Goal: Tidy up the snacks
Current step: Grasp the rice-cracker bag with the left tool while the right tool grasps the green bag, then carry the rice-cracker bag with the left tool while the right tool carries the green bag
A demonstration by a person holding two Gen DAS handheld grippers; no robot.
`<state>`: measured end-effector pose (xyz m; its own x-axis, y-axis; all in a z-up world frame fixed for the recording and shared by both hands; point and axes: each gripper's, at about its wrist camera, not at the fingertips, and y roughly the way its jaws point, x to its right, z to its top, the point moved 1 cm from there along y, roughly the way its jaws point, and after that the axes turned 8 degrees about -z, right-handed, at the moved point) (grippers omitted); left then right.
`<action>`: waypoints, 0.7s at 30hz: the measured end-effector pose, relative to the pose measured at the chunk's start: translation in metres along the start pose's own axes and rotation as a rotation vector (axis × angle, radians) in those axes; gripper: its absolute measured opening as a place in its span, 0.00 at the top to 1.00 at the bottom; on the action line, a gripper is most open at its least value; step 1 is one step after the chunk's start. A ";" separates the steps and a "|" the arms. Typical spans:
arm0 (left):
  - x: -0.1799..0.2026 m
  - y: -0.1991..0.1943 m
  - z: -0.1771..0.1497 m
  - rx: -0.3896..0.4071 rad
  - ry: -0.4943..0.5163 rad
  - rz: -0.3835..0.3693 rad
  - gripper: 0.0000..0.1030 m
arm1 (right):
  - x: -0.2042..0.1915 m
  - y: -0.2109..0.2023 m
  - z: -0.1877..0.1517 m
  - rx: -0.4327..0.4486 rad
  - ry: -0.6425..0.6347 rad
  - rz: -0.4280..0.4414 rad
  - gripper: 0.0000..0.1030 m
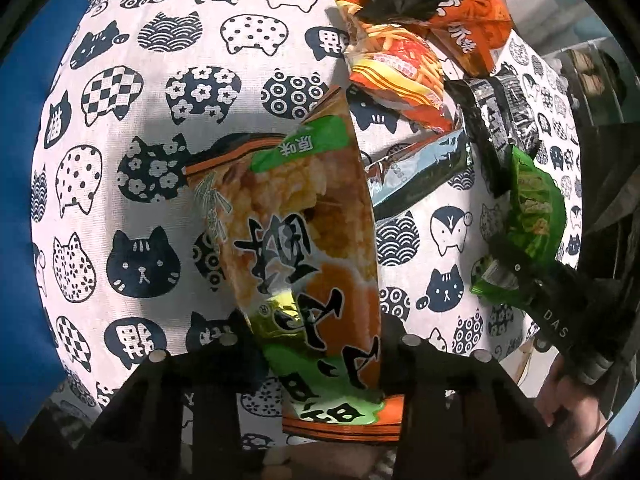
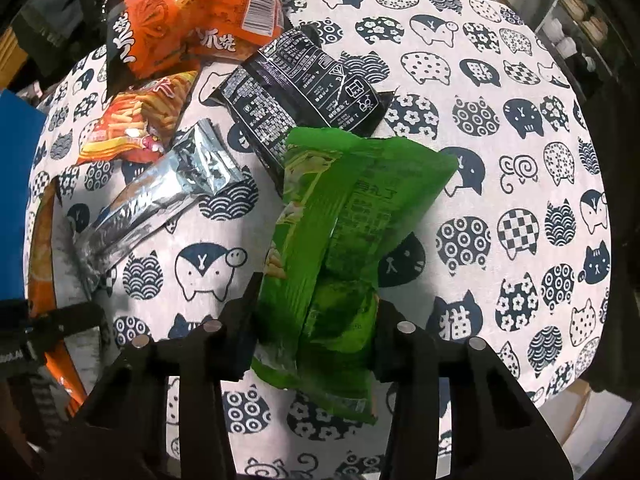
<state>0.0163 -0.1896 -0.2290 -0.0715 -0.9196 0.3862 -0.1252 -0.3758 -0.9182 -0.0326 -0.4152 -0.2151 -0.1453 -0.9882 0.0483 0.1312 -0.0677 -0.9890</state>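
Left gripper (image 1: 316, 344): clamped on the orange-and-green snack bag (image 1: 304, 232), held above the cat-print tablecloth (image 1: 160, 80)
Right gripper (image 2: 316, 320): pinching the green snack bag (image 2: 340, 232)
Pile: orange packets (image 2: 192, 12), black packet (image 2: 304, 88) at 12 o'clock, silver packet (image 2: 160, 200) at 10

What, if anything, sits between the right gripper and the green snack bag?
Nothing visible: the right gripper is already shut on the green snack bag, its pads pressing the bag's sides above the cat-print tablecloth.
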 end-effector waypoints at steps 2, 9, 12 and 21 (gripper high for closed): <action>0.001 -0.003 -0.001 0.003 0.031 0.020 0.68 | -0.002 -0.005 -0.003 0.008 -0.006 -0.001 0.62; 0.005 -0.016 -0.007 0.031 0.164 0.147 0.70 | -0.003 -0.029 -0.007 0.047 -0.019 -0.007 0.62; 0.005 -0.027 -0.009 0.057 0.205 0.173 0.70 | -0.005 -0.039 -0.007 0.064 -0.018 -0.007 0.62; 0.020 -0.074 -0.012 0.204 0.347 0.264 0.71 | -0.023 -0.081 -0.002 0.141 -0.048 -0.015 0.62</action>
<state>0.0119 -0.1785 -0.1529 -0.4049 -0.9075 0.1119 0.1357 -0.1807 -0.9741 -0.0415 -0.3863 -0.1361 -0.1012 -0.9922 0.0726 0.2659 -0.0973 -0.9591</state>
